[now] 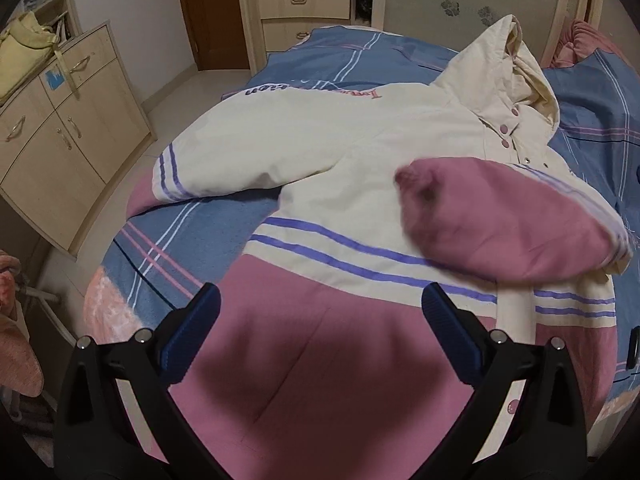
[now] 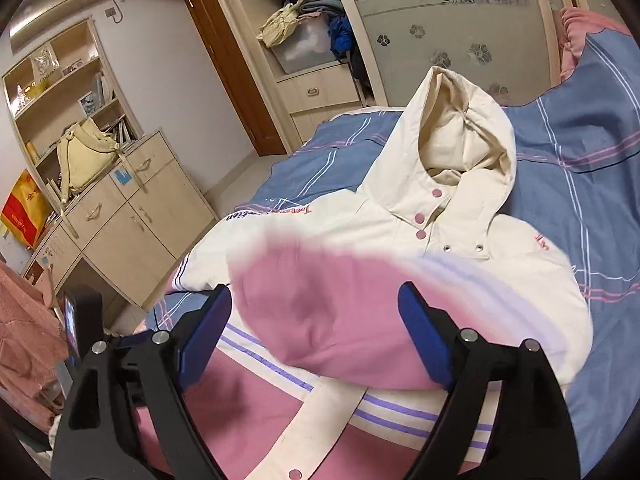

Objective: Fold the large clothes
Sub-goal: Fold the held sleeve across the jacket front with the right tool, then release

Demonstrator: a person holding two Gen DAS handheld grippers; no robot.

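A cream hooded jacket [image 1: 320, 140] with a pink lower part and purple stripes lies face up on the bed [image 1: 168, 248]. Its hood [image 2: 460, 140] points toward the wardrobe. One sleeve with a pink end [image 1: 500, 220] lies folded across the chest and looks motion-blurred. The other sleeve [image 1: 224, 168] stretches out to the left. My left gripper [image 1: 320, 294] hovers open over the pink hem with nothing between its fingers. My right gripper [image 2: 316, 292] is open just above the blurred pink sleeve [image 2: 320, 300], and its pads are not pressing on it.
The bed wears a blue plaid cover [image 2: 580, 184]. A low wooden cabinet [image 1: 60, 128] with a yellow bag [image 1: 24, 48] on it stands to the left across a strip of floor. A wardrobe [image 2: 440, 20] and a brown door [image 2: 232, 60] are behind the bed. A pink blanket [image 2: 24, 340] sits at the left edge.
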